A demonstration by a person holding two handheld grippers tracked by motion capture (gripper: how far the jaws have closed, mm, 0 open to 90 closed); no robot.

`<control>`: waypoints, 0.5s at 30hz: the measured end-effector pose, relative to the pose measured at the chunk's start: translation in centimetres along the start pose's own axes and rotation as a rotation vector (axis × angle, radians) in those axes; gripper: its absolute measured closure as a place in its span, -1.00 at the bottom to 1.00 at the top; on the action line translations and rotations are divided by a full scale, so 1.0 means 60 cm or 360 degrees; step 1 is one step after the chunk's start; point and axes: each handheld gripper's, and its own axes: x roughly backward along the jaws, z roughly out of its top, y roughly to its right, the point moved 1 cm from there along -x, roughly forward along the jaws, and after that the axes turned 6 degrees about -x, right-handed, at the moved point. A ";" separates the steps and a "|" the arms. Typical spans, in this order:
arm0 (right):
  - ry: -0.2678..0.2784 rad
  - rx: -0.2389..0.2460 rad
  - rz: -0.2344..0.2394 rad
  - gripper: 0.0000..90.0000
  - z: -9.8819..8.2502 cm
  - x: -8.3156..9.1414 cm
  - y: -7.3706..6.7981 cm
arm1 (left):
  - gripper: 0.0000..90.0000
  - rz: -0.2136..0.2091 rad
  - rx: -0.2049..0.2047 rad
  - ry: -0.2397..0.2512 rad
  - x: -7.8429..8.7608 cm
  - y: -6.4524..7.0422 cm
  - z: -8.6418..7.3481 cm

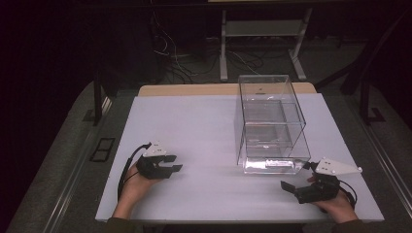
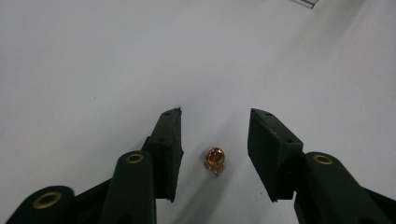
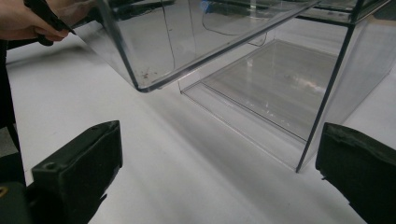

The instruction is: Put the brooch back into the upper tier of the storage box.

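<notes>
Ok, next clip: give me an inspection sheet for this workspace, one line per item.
Surface: white table, bare in the middle.
Job's things: small gold bead-like piece lying on the table between the left gripper's fingers, untouched; clear acrylic box with inner shelves, at the right.
Clutter: nothing seen.
Grippers: left gripper open around the piece; right gripper open, empty, facing the box's near corner.
Cables: one trailing from each gripper; loose cables on the floor behind.
Surroundings: dark room, white stand legs behind the table.
</notes>
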 end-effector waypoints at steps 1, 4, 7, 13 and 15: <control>0.0001 0.0000 0.0000 -0.99 0.000 0.000 0.000 | 0.22 -0.0001 0.0006 -0.0005 -0.001 0.000 0.000; -0.0001 -0.0002 0.0001 -0.99 0.000 0.000 0.000 | 0.26 0.0001 0.0004 -0.0029 -0.002 -0.001 -0.002; -0.0001 -0.0002 0.0000 -0.99 0.000 0.000 0.000 | 0.28 -0.0002 0.0009 -0.0042 -0.005 -0.001 -0.003; -0.0002 -0.0001 0.0000 -0.99 0.000 0.000 0.000 | 0.36 -0.0013 0.0005 -0.0075 -0.011 -0.001 -0.004; -0.0003 -0.0001 0.0000 -0.99 0.000 0.000 0.000 | 0.38 -0.0018 -0.0001 -0.0095 -0.012 -0.002 -0.004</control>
